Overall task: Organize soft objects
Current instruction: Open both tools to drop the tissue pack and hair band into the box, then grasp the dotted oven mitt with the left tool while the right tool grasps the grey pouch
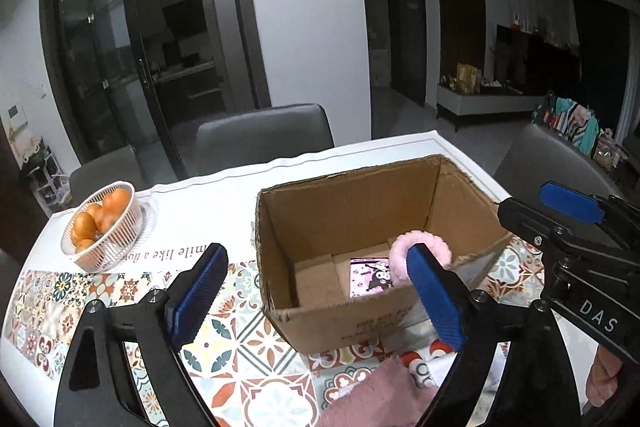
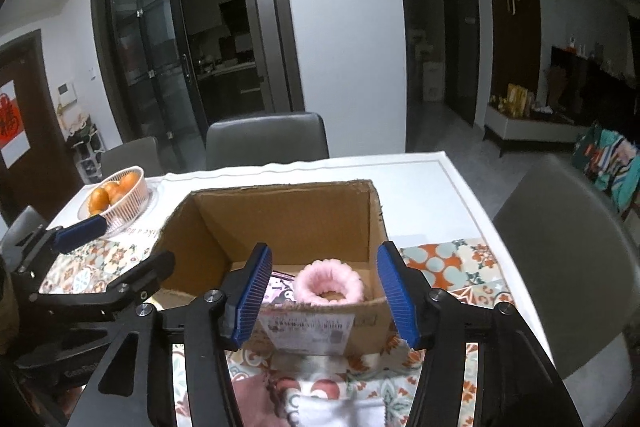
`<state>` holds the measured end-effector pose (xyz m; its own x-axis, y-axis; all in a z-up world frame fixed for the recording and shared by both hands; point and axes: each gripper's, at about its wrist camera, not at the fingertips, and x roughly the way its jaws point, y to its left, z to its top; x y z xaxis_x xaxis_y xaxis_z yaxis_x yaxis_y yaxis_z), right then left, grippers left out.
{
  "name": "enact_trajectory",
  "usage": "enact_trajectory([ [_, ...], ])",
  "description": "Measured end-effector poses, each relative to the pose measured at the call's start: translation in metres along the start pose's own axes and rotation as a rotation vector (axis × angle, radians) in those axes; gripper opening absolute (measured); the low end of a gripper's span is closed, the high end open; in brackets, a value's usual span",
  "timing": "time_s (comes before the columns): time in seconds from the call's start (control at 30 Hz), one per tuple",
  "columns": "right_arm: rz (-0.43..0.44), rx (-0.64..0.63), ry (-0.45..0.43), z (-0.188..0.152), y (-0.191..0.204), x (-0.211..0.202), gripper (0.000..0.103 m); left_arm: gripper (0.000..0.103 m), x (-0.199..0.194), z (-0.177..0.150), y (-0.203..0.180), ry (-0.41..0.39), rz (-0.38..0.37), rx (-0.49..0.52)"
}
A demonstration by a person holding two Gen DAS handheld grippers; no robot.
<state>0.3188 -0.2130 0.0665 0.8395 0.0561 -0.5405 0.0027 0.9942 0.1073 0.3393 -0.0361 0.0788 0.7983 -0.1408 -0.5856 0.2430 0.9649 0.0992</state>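
An open cardboard box point(image 1: 352, 203) point(image 2: 280, 211) stands on the table. Inside lie a fluffy pink scrunchie point(image 1: 420, 247) point(image 2: 329, 283) and a pink cartoon-print item point(image 1: 368, 277) point(image 2: 278, 291). My left gripper point(image 1: 316, 297) is open and empty, just in front of the box's near-left corner. My right gripper point(image 2: 326, 291) is open and empty, at the box's near wall with the scrunchie beyond it; it shows from the side in the left wrist view point(image 1: 568, 211). Pink and white patterned cloths point(image 1: 384, 387) point(image 2: 320, 403) lie on the table below the grippers.
A white basket of oranges point(image 1: 105, 227) point(image 2: 116, 197) stands at the table's far left. The table has a patterned cloth point(image 1: 248, 347) and a white runner point(image 2: 416, 187). Grey chairs point(image 1: 264, 135) point(image 2: 560, 227) stand at the far side and the right.
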Motion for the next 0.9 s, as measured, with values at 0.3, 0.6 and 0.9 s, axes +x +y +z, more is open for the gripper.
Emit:
enact_trajectory([
  [0.3, -0.012, 0.013, -0.06, -0.01, 0.003, -0.044, 0.061, 0.095, -0.042, -0.015, -0.004, -0.029, -0.016, -0.021],
  [0.6, -0.018, 0.023, -0.098, -0.033, 0.002, -0.077, 0.063, 0.099, -0.084, -0.038, -0.013, -0.091, 0.029, -0.021],
  [0.9, -0.021, 0.026, -0.127, -0.053, 0.005, -0.106, 0.068, 0.102, -0.11, -0.064, -0.012, -0.107, -0.021, -0.063],
])
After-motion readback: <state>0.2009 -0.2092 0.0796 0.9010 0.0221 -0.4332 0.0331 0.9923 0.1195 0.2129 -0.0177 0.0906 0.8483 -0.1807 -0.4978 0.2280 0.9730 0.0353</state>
